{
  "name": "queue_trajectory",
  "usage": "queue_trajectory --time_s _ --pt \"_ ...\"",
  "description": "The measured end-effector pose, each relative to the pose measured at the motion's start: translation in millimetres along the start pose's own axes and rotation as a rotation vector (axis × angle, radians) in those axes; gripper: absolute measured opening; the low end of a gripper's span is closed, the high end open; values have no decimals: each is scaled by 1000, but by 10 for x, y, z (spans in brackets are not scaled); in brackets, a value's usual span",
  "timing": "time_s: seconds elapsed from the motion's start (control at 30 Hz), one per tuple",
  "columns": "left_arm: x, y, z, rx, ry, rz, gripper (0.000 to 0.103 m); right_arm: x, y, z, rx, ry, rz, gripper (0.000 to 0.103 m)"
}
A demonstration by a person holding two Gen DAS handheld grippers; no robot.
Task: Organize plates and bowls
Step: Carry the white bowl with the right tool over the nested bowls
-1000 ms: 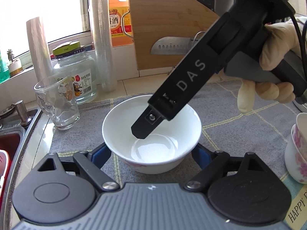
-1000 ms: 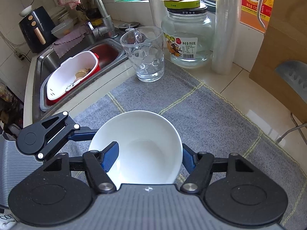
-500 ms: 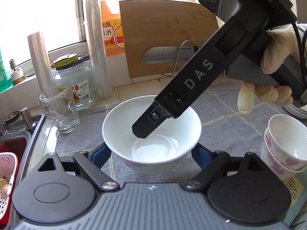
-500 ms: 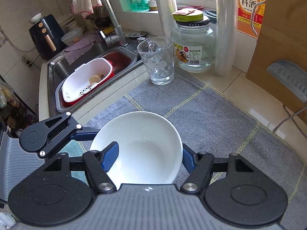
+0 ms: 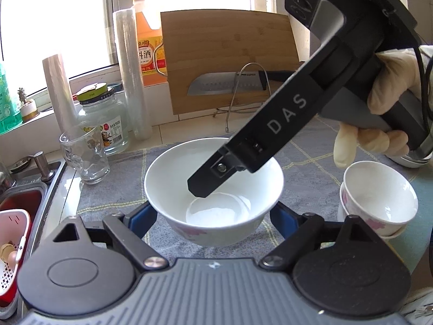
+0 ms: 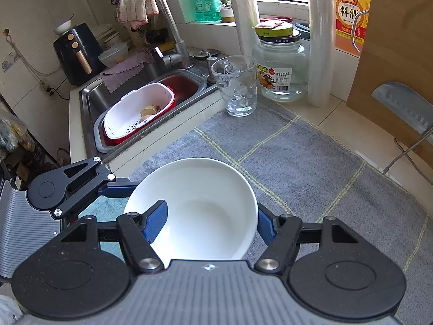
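Both my hands have carried the white bowl [image 5: 213, 187] rightward over the desk [image 6: 311, 168], away from the glass tumbler [image 5: 85, 157]; stacked cups [image 5: 379, 203] now sit just beside it. Left hand-held gripper [image 5: 213, 216] clamps its sides; right hand-held gripper [image 6: 211, 223] clamps its rim.

Black tongs [image 5: 213, 215], blue pads [image 5: 140, 216]
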State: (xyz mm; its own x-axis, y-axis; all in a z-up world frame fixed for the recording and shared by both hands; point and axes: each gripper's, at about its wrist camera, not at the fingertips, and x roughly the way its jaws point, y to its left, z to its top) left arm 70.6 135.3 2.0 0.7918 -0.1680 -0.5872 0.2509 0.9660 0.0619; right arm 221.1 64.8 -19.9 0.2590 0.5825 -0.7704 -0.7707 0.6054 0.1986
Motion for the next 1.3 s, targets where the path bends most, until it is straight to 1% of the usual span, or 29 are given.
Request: queue_trajectory --time_s 0.33,0.6,0.73,0.93,1.3 --pt "-162 -218 9 13 7 -16 90 -207 48 -206 9 -19 3 74" --pt "-270 -394 37 17 19 -57 90 -430 58 -406 29 -33 -4 74" --pt "-291 -465 54 23 18 -82 90 -531 31 -494 46 -44 -18 74" --pt "-289 -578 117 60 7 -127 90 -711 -41 -634 77 -67 -51 74" --pt "-160 -910 263 130 -5 -225 90 -1061 -212 -926 145 -105 -133 74"
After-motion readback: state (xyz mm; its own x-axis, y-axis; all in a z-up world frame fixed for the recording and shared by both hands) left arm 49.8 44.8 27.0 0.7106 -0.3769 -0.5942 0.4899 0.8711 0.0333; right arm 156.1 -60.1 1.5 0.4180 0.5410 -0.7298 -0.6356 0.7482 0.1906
